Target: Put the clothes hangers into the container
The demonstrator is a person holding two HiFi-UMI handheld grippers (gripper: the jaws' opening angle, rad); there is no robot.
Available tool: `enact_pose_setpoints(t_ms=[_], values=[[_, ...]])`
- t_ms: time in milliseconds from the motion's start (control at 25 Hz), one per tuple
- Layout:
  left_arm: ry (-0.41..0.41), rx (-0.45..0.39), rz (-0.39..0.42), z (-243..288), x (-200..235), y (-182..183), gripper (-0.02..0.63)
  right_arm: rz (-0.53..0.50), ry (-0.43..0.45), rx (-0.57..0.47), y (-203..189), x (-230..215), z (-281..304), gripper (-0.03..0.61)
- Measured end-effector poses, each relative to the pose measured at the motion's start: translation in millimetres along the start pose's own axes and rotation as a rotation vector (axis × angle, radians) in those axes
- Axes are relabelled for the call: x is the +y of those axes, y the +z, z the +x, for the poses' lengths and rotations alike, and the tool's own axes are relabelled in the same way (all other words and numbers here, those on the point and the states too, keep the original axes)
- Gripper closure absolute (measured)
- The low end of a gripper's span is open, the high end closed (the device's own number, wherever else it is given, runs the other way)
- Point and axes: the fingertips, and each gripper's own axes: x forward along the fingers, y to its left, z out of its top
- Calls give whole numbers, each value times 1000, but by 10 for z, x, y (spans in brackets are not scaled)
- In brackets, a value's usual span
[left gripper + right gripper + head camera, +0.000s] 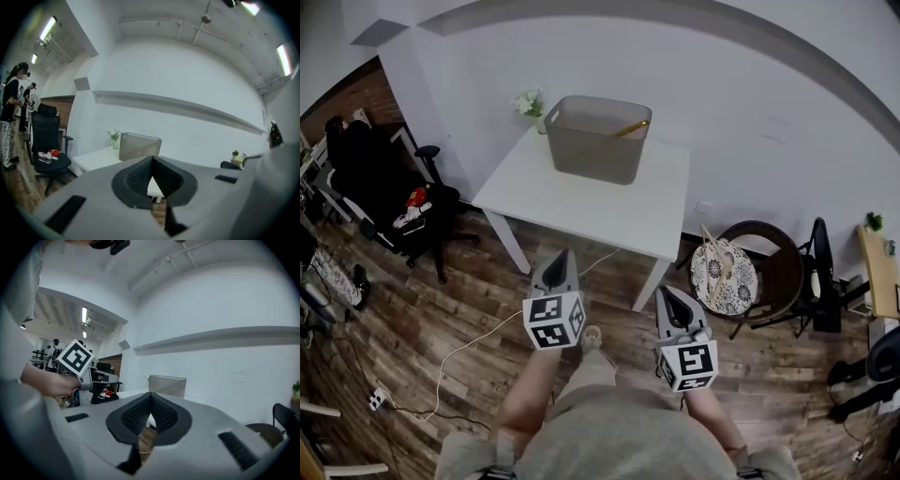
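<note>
While the left gripper (562, 255) and right gripper (667, 292) hung short of the worktop (581, 202), fingers pressed together on nothing (between trips, I'd judge), one hanger (630, 128) lay in the container (595, 150), and seemingly another hanger (715, 258) on the chair (778, 272).

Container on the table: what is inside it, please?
Part of a light wooden hanger shows inside the container, near its far right corner. The near wall covers the bottom, so anything lying lower cannot be seen.
</note>
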Motion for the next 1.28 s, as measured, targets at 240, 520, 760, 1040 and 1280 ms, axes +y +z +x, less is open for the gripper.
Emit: enact_pose_setpoints(t_ms=[240, 520, 760, 1040, 1280], values=[[11, -27, 8, -571, -68, -128, 606, 8, 17, 7, -77, 165, -360, 577], [4, -45, 14, -1065, -145, -270, 606, 29, 34, 12, -112, 328, -593, 577], [15, -36, -2, -1308, -110, -357, 606, 33, 45, 13, -102, 434, -688, 577], [17, -35, -4, -1426, -90, -390, 606, 35, 56, 32, -127, 520, -736, 577], [11, -29, 0, -1458, -134, -405, 606, 35, 70, 46, -179, 559, -776, 578]])
